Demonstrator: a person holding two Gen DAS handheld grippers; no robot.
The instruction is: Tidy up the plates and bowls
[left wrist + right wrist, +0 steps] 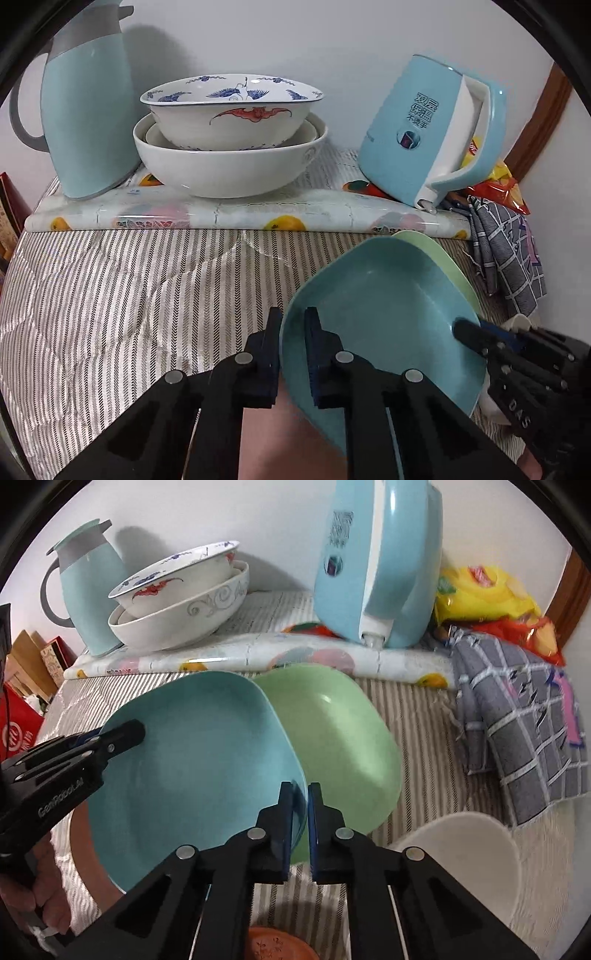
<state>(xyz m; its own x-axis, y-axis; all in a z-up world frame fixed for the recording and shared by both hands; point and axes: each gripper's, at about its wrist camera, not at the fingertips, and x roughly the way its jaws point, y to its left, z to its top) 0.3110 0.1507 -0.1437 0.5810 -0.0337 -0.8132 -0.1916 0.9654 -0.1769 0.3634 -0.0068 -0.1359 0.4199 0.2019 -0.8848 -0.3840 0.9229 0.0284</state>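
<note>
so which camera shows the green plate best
The right wrist view: most of the green plate shows there, lying on the striped cloth, with the blue plate covering its left edge. The left wrist view shows only a thin green sliver behind the blue plate.

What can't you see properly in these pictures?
- Green plate, left wrist view: mostly hidden behind the blue plate.
- Orange-brown dish, right wrist view: cut off by the bottom edge and the right gripper.
- Smallest bowl in the stack, both views: covered by the painted bowl.
- Snack bags, left wrist view: behind the kettle.
</note>
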